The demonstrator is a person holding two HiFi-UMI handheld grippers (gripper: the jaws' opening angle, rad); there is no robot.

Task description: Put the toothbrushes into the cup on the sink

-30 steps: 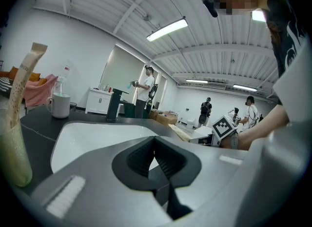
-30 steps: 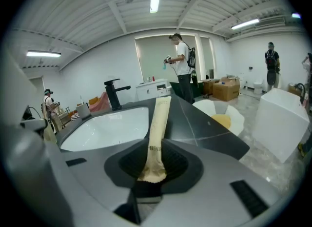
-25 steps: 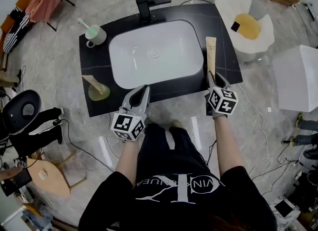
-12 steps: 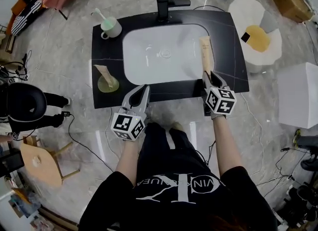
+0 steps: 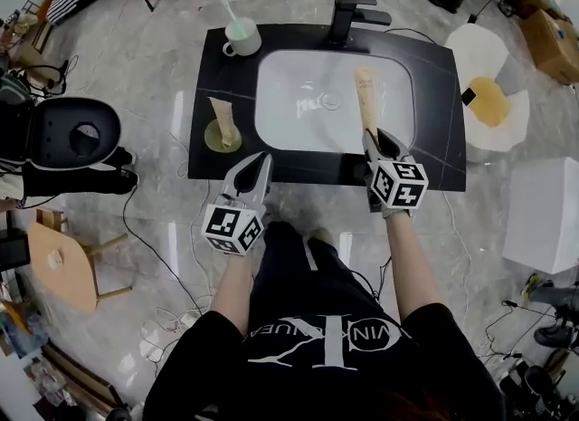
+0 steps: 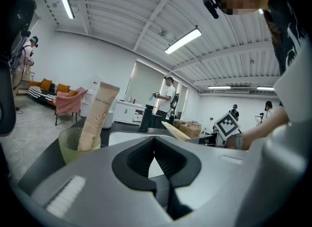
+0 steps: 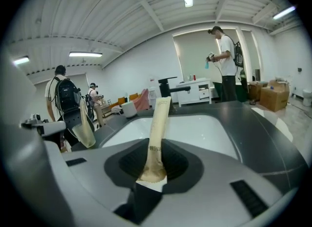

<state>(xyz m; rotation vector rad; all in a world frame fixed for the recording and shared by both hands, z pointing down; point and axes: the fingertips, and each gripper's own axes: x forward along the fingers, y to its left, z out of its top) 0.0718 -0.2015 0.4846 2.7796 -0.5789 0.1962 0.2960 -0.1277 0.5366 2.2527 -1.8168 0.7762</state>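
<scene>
Right gripper (image 5: 373, 141) was clamped on the near end of a beige wrapped toothbrush (image 5: 365, 95) sticking out over the white basin (image 5: 289, 80), left gripper (image 5: 261, 164) closed on nothing, green cup (image 5: 210, 141) left of the basin holding a second wrapped toothbrush (image 5: 223, 111).

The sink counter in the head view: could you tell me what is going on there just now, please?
A person stands at the black sink counter, a gripper in each hand. The right gripper is shut on a paper-wrapped toothbrush, held over the white basin. The left gripper is shut and empty by the front edge. A second wrapped toothbrush stands in the green cup at the counter's left.
</scene>
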